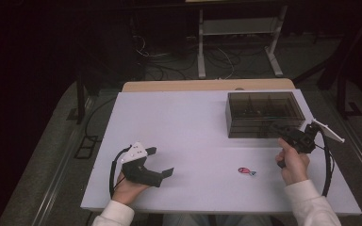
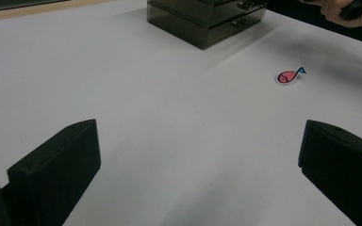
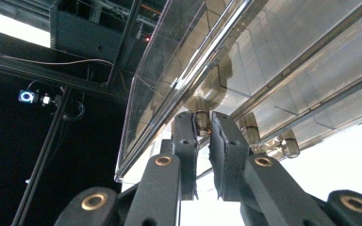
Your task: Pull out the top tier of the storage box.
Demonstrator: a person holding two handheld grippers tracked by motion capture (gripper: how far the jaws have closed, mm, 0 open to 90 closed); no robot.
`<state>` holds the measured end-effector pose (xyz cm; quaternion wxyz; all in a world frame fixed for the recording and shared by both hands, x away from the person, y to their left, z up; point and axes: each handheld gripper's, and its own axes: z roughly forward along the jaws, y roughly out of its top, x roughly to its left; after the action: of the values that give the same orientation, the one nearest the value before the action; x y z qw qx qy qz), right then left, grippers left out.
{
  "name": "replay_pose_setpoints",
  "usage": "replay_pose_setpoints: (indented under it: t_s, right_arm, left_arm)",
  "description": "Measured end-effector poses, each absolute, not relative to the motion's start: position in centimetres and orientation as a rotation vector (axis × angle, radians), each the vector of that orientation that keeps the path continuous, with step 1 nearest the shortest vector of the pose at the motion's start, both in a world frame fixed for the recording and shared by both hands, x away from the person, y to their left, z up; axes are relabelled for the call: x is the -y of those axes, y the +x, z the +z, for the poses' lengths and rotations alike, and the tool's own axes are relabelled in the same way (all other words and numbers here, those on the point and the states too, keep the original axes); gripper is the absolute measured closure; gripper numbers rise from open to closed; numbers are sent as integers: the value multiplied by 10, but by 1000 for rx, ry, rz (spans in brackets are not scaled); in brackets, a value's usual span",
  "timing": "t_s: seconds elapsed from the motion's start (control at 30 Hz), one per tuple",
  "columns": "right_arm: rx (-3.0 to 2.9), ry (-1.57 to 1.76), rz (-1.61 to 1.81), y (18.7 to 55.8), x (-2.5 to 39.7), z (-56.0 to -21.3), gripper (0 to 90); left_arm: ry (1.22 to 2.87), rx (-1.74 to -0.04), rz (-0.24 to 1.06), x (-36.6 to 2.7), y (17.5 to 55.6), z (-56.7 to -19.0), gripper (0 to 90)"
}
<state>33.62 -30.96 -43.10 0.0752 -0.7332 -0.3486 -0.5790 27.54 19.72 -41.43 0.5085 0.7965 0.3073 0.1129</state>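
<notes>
On the white table (image 1: 179, 141), the largest thing is a smoked, see-through drawer box (image 1: 264, 113), standing toward the far right corner with its drawer fronts turned toward the person's side. From the left gripper view the same box (image 2: 202, 21) sits at the far end of the table top, two drawers stacked one over the other, each with a small metal knob (image 2: 241, 21) on its front. The right gripper (image 1: 275, 128) is held by the person's right hand (image 1: 293, 165) at the box's front face, its grey plate sticking out to the right. In the right gripper view its two black jaws stand nearly together, narrow, pinched on a small metal knob (image 3: 201, 123) of a drawer front, with the clear drawer walls close above them; a second knob (image 3: 287, 143) shows just to the right of the jaws. The left gripper (image 1: 162, 162) rests low near the front left of the table, held from below in the person's left hand (image 1: 128, 186), well apart from the box. Its jaws are spread wide, with bare table between them in the left gripper view. A small pink fish sticker (image 1: 246, 171) with a blue tail lies flat on the table between the two hands, nearer the right one, touched by neither gripper.
</notes>
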Motion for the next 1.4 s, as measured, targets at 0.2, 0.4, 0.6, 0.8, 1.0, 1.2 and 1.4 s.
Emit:
replay_pose_setpoints:
  t_s: [0.2, 0.4, 0.6, 0.8, 1.0, 1.2, 1.4]
  right_arm:
    - [1059, -2193, -1728, 337, 311, -431, 808]
    - [1056, -2183, -1721, 338, 312, -431, 809]
    - [1058, -2182, -1715, 336, 312, -430, 808]
    - [1052, -2182, -1710, 328, 312, -429, 808]
    - [1058, -2173, -1710, 318, 313, -430, 807]
    - [1057, -2174, -1717, 318, 312, -430, 805]
    - [1021, -2187, -1717, 317, 312, -430, 714]
  left_arm:
    - [1919, -741, 272, -197, 276, -414, 0]
    - [1924, -739, 272, -197, 276, -415, 0]
    - [1922, -740, 275, -197, 276, -415, 0]
    - [1918, -739, 276, -198, 275, -414, 0]
    - [1920, -737, 275, -198, 275, -414, 0]
    - [1921, -736, 276, -197, 275, -414, 0]
    - [1923, -736, 276, -197, 275, -414, 0]
